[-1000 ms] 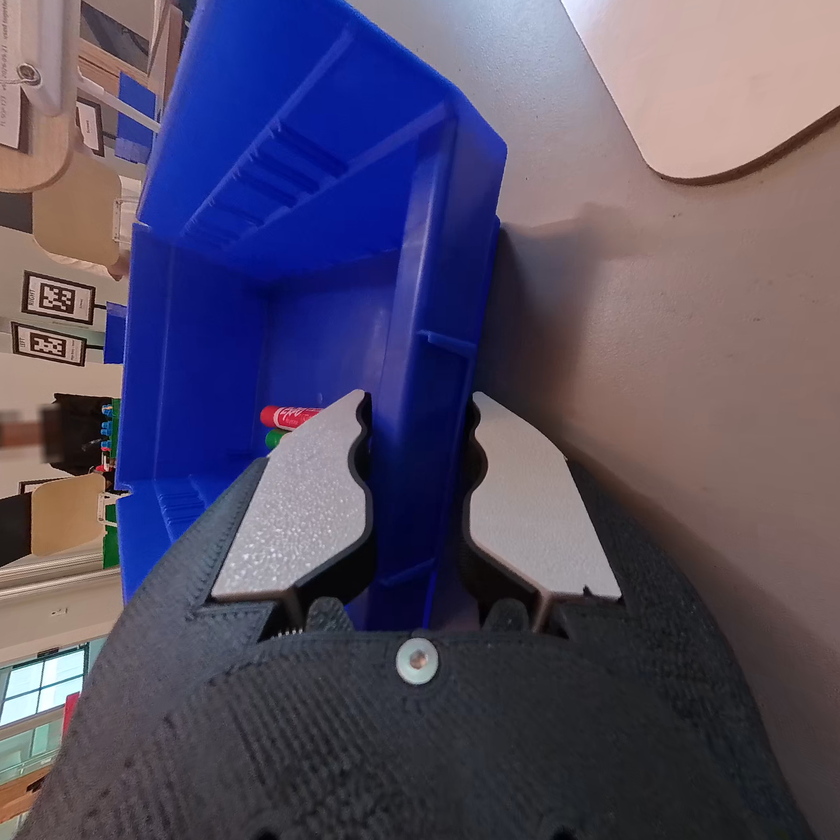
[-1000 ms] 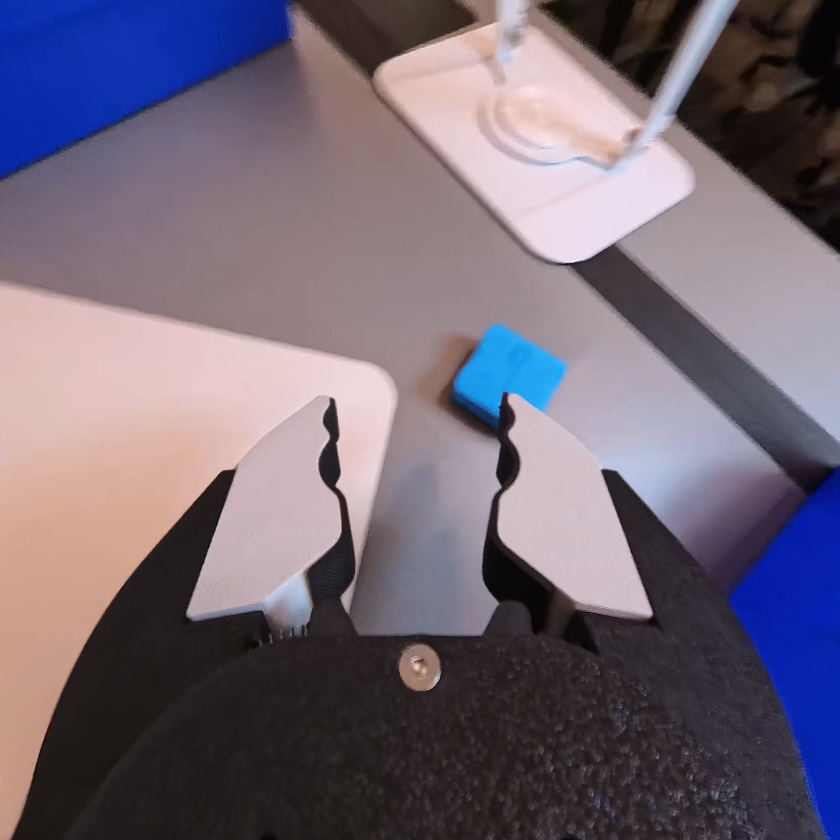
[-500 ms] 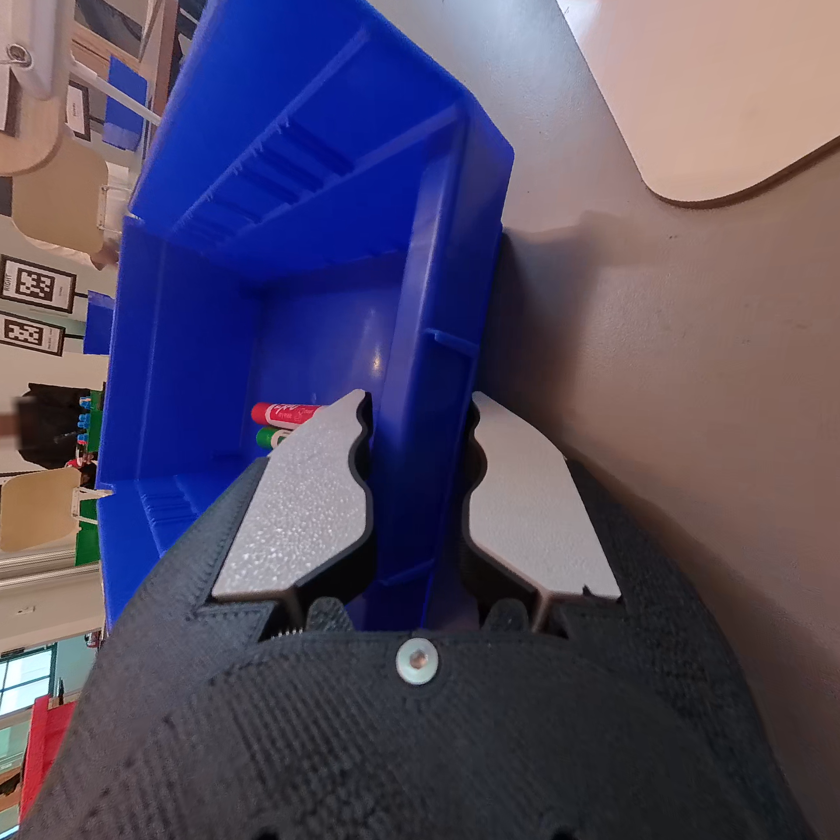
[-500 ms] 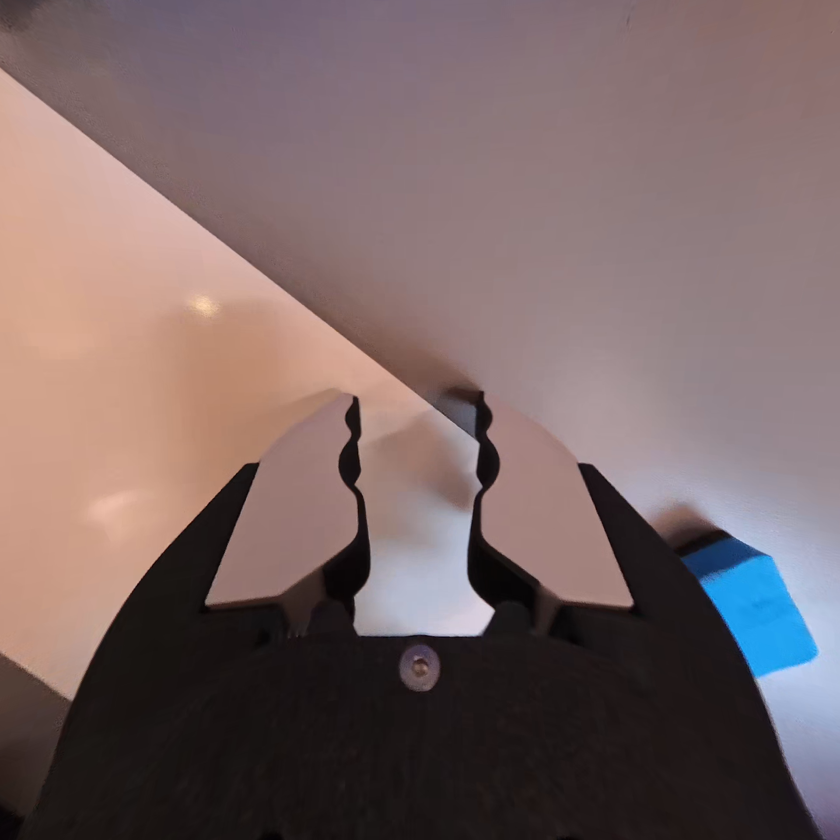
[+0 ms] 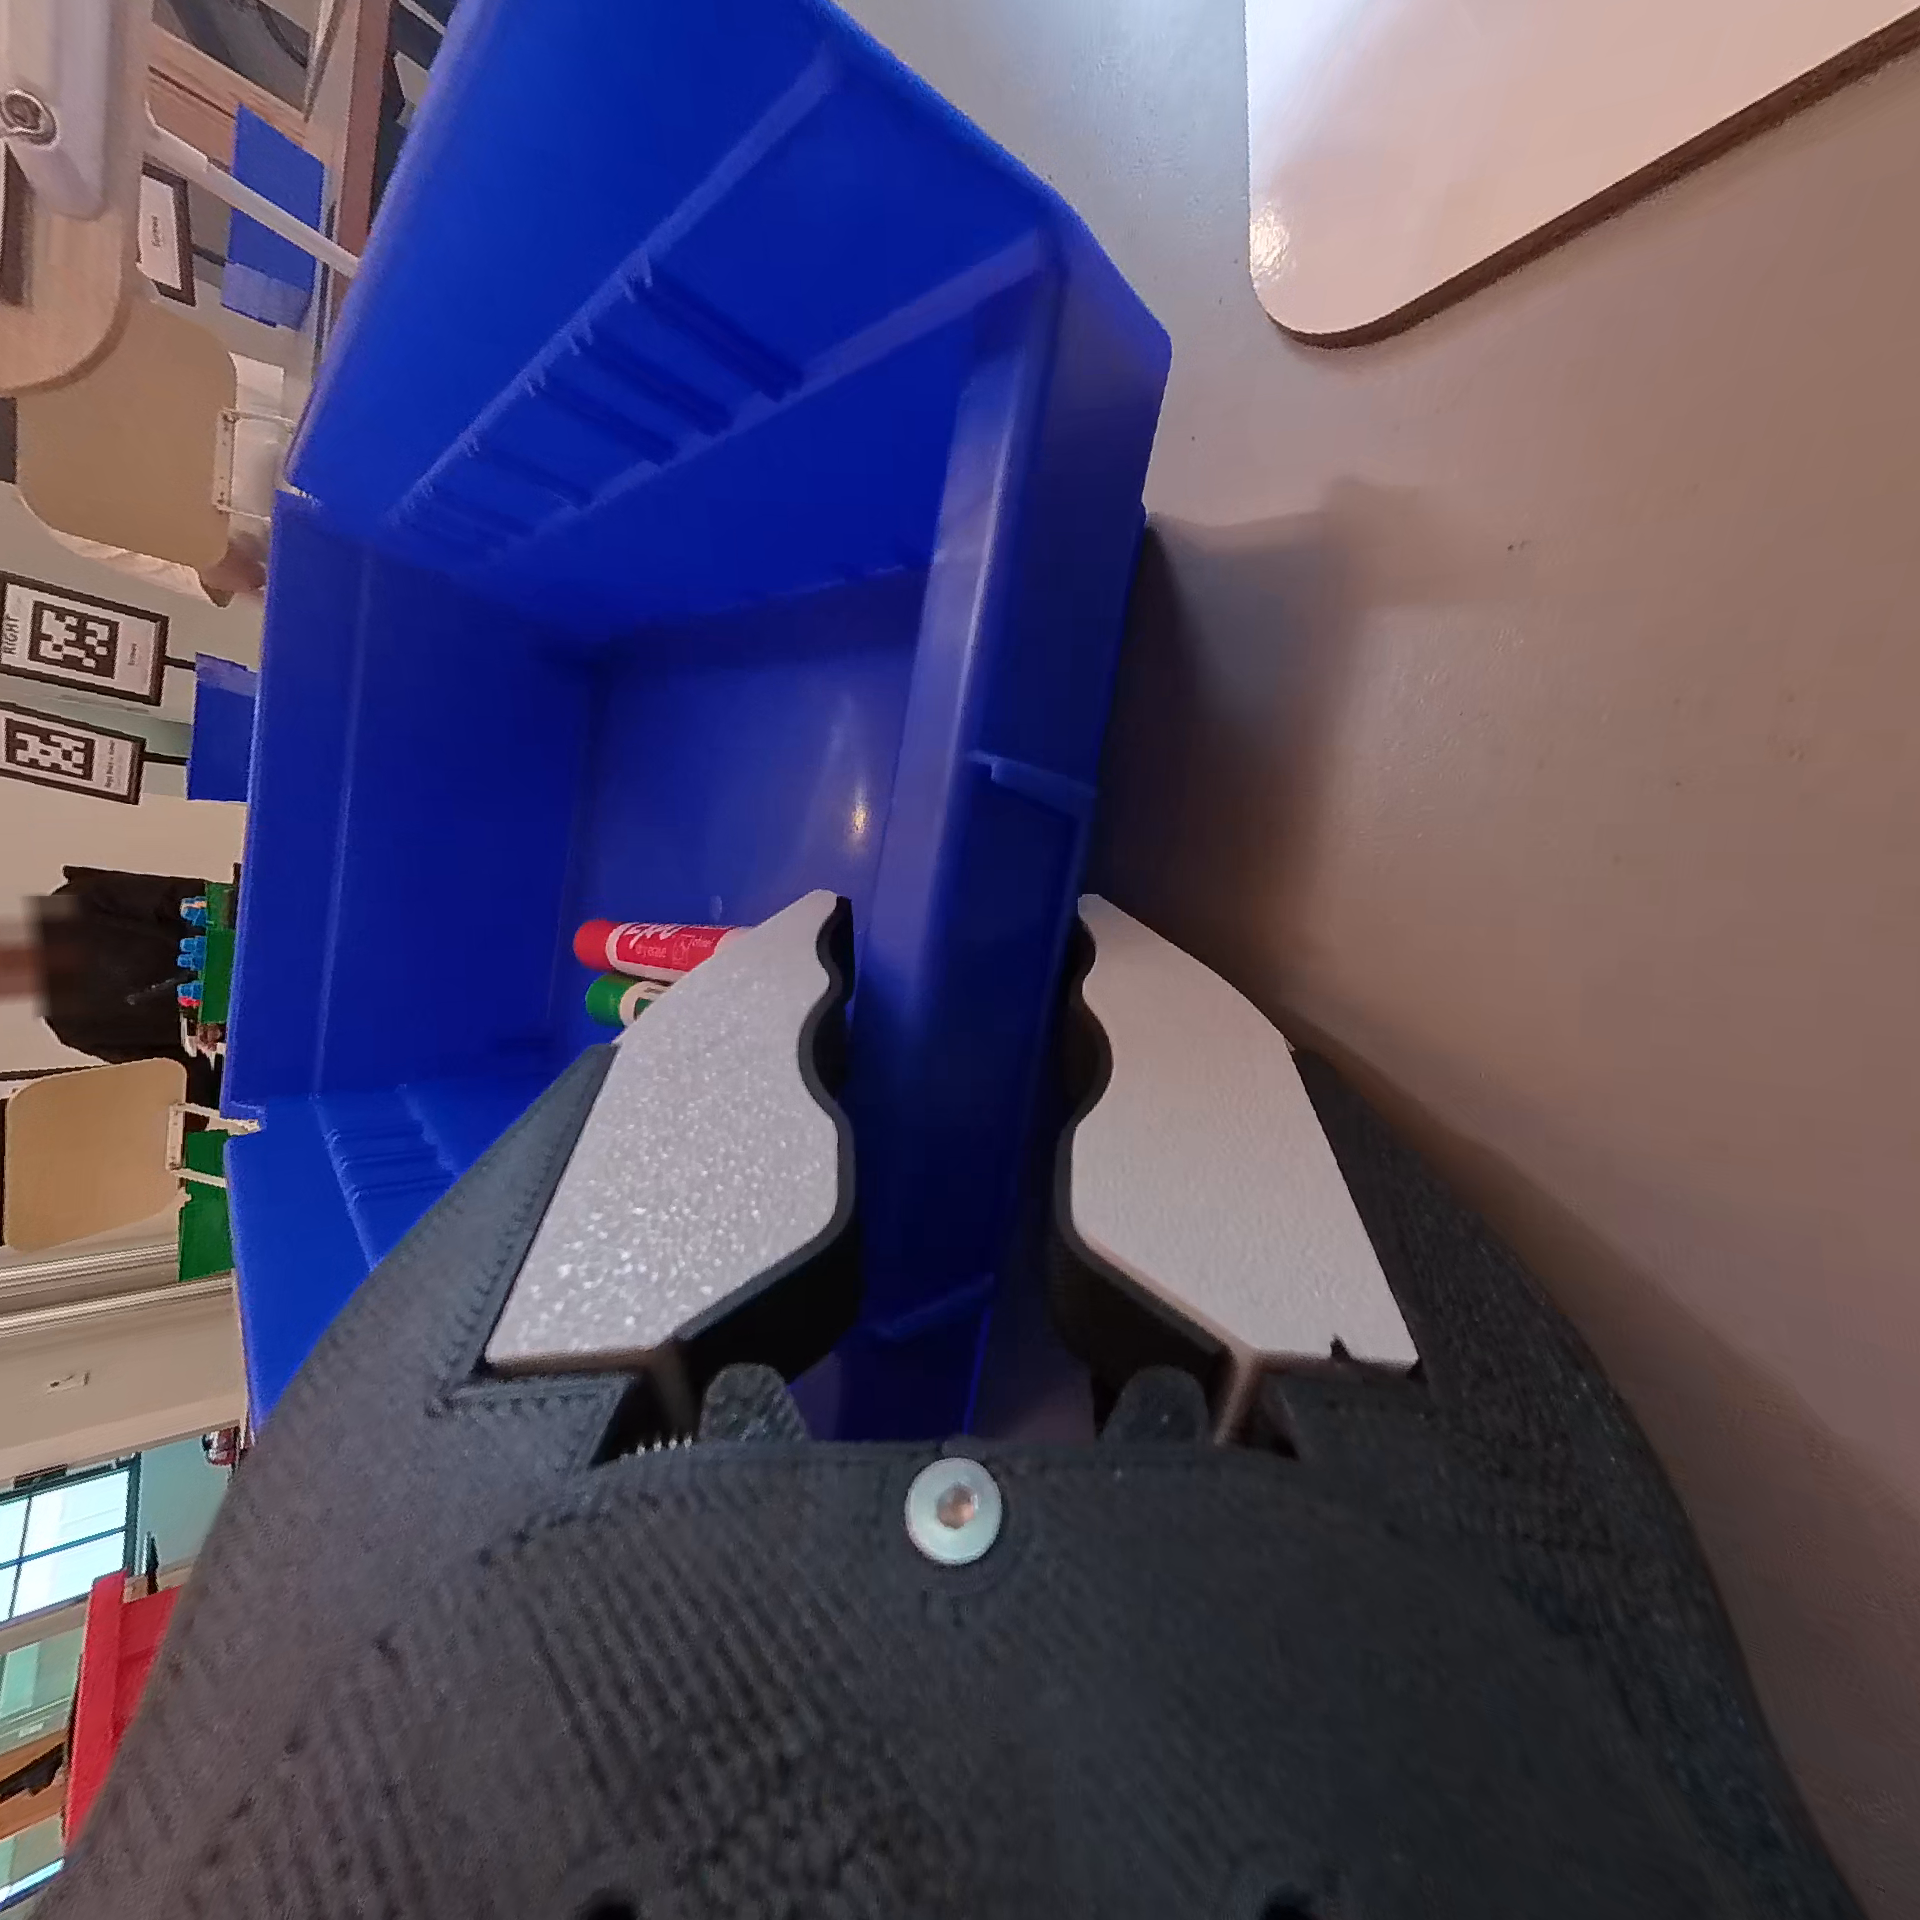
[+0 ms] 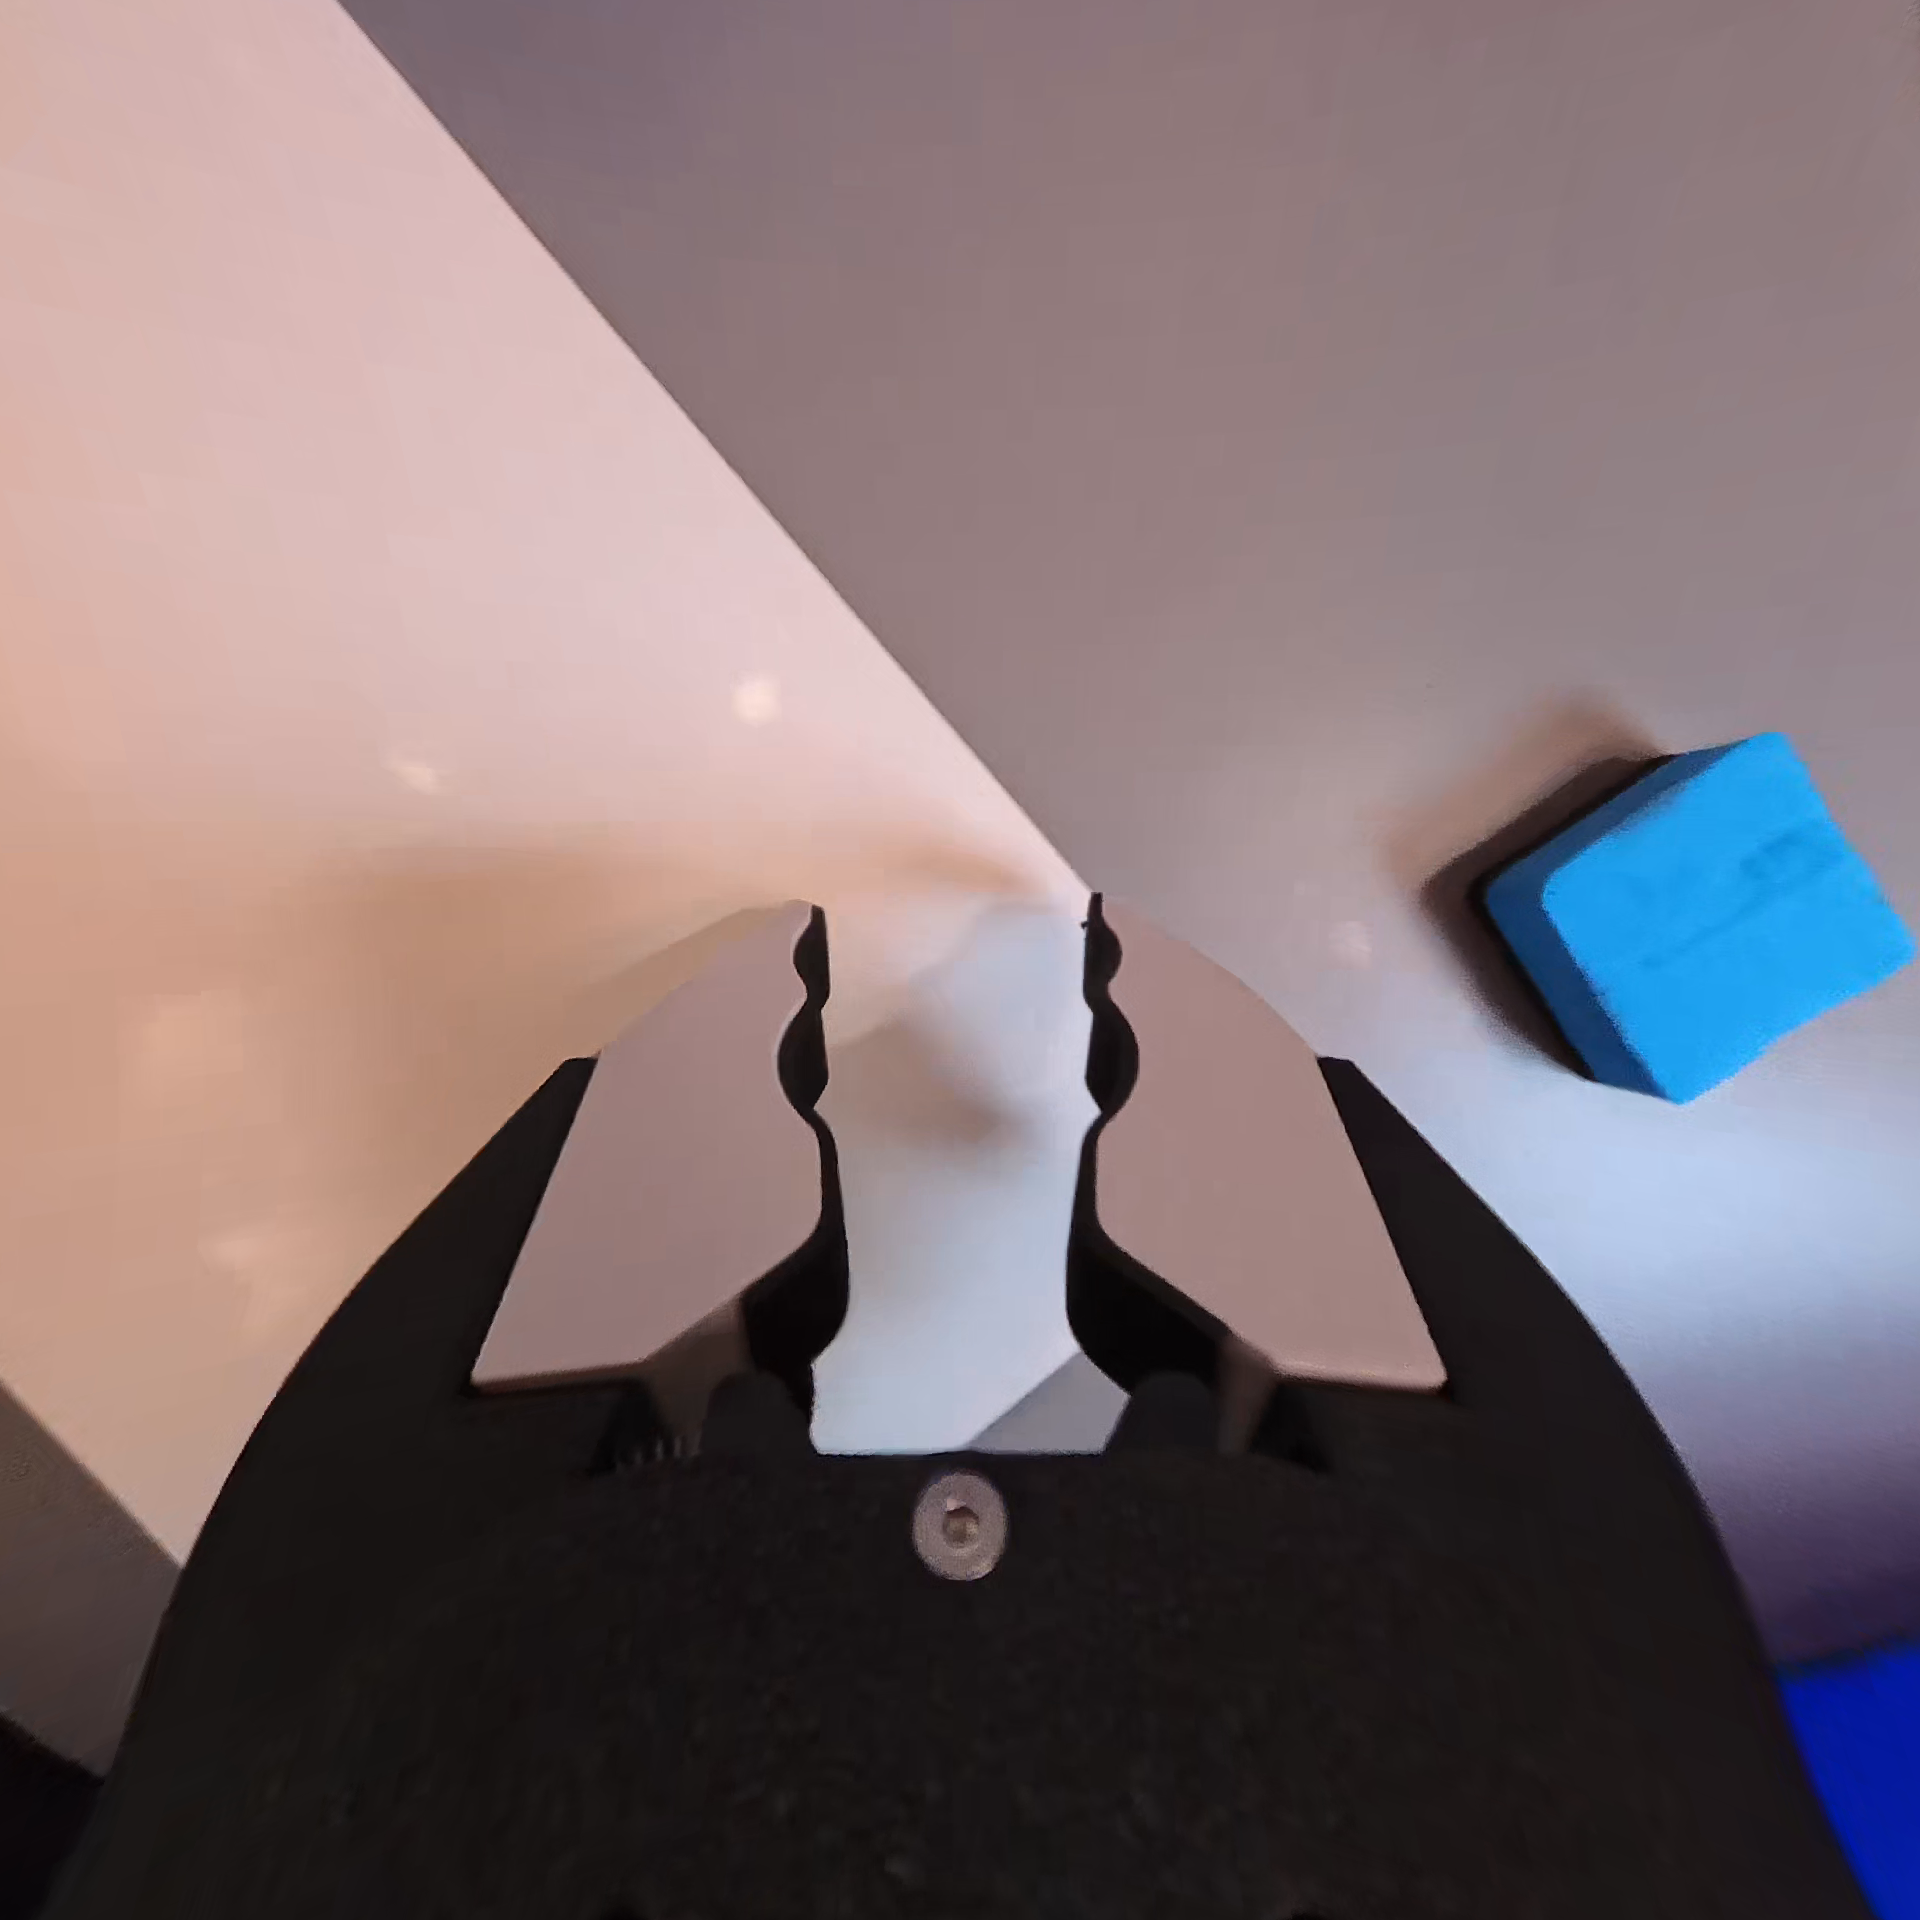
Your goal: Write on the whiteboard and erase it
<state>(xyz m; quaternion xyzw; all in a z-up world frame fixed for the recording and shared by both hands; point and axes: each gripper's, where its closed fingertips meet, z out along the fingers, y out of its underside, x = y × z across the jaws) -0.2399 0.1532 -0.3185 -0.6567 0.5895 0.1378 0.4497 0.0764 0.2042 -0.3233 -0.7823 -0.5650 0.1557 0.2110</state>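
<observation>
Now L claw (image 5: 961, 925) astride bin wall (image 5: 966, 727), whiteboard edge (image 6: 727, 499)

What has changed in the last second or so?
The right gripper swung away from the blue eraser, which now lies off to its right, and narrowed over the whiteboard's edge. The left gripper stays around the blue bin's wall; markers remain inside.
</observation>
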